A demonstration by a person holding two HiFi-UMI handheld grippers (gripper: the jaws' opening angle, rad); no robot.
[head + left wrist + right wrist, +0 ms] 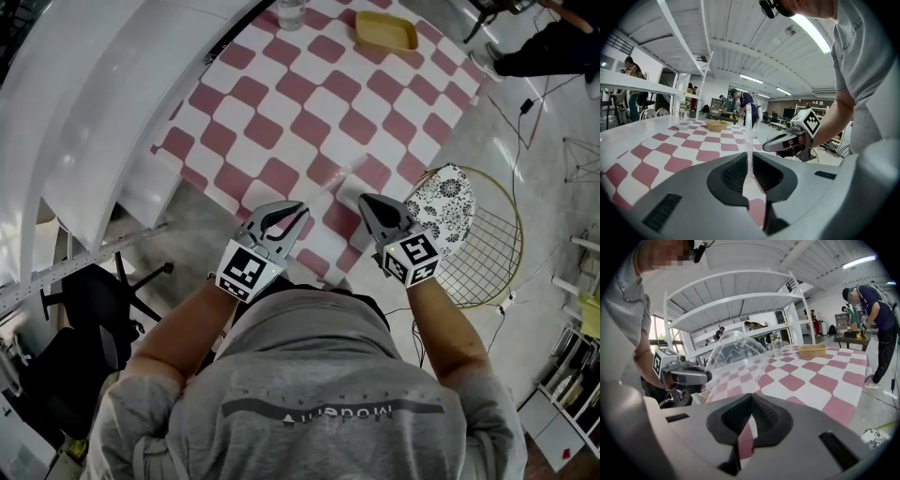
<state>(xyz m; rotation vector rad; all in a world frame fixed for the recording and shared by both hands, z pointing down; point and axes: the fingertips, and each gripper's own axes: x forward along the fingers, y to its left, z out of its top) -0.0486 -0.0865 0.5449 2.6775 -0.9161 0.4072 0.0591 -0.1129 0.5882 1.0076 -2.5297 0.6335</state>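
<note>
A clear plastic sheet [736, 359] stands upright between my two grippers, over the near edge of the red-and-white checked table [309, 103]. In the head view it is only a faint sheen [343, 176]. My left gripper [749, 161] is shut on its thin edge [748, 136], which rises straight up from the jaws. My right gripper [749, 401] is shut on the sheet's lower corner. The two grippers [298, 212] [366, 201] point at the table side by side, a little apart. Each shows in the other's view: the right one [774, 144], the left one [704, 376].
A yellow tray [385, 31] and a glass [291, 13] sit at the table's far end. White curved shelving [94, 112] runs along the left. A round wire frame [487, 244] with a patterned cushion [445, 202] stands at the right, a black office chair [94, 309] at the lower left. People stand in the background.
</note>
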